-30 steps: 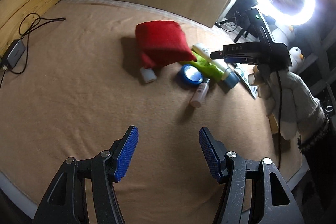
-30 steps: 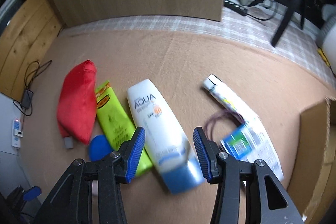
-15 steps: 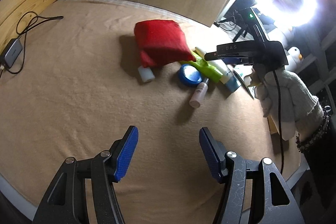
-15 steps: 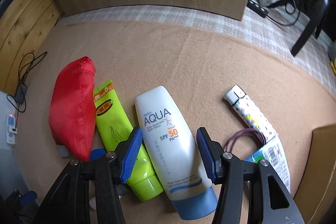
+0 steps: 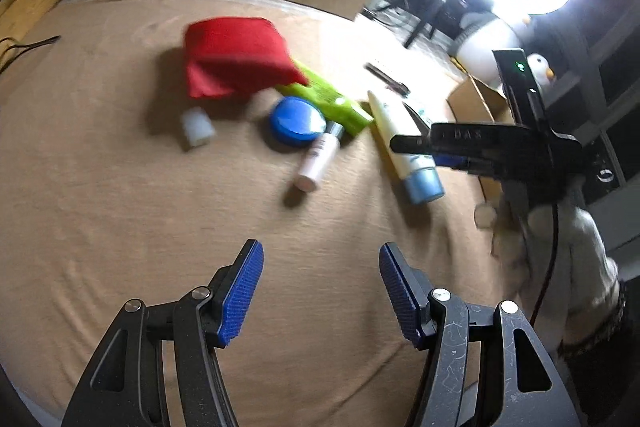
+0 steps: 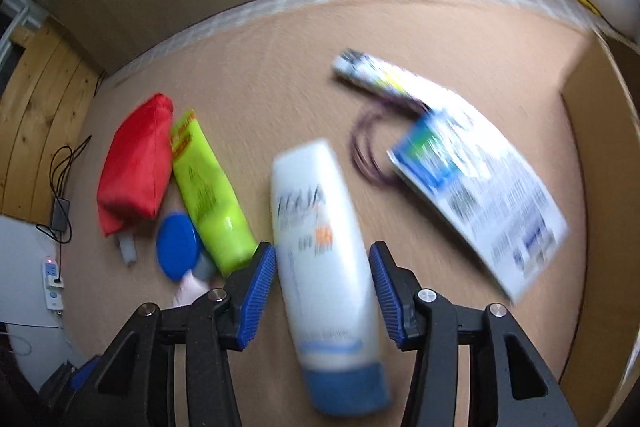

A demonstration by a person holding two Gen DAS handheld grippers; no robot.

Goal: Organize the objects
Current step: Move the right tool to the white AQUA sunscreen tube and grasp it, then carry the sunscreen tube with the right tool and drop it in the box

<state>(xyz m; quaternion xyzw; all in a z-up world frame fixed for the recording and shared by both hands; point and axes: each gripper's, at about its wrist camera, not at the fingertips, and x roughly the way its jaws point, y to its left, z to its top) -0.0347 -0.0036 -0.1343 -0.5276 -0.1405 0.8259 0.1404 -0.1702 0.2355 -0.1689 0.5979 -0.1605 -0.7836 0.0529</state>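
A white sunscreen bottle (image 6: 324, 235) with a blue cap lies on the tan cloth between the open pads of my right gripper (image 6: 322, 287); I cannot tell whether the pads touch it. The bottle also shows in the left wrist view (image 5: 404, 143). Left of it lie a green tube (image 6: 208, 195), a red pouch (image 6: 136, 163), a blue round lid (image 6: 178, 245) and a small pink tube (image 5: 320, 157). My left gripper (image 5: 320, 287) is open and empty above bare cloth, nearer than the pile.
A white printed packet (image 6: 480, 187), a patterned tube (image 6: 372, 71) and a purple hair band (image 6: 368, 151) lie to the right. A cardboard box (image 6: 600, 163) stands at the right edge. A small white cap (image 5: 196, 127) lies by the pouch. Cables (image 6: 60, 187) lie far left.
My right gripper has come lower and closer, so the white bottle now sits between its pads. The left wrist view has shifted toward the pile. Both views are blurred by motion.
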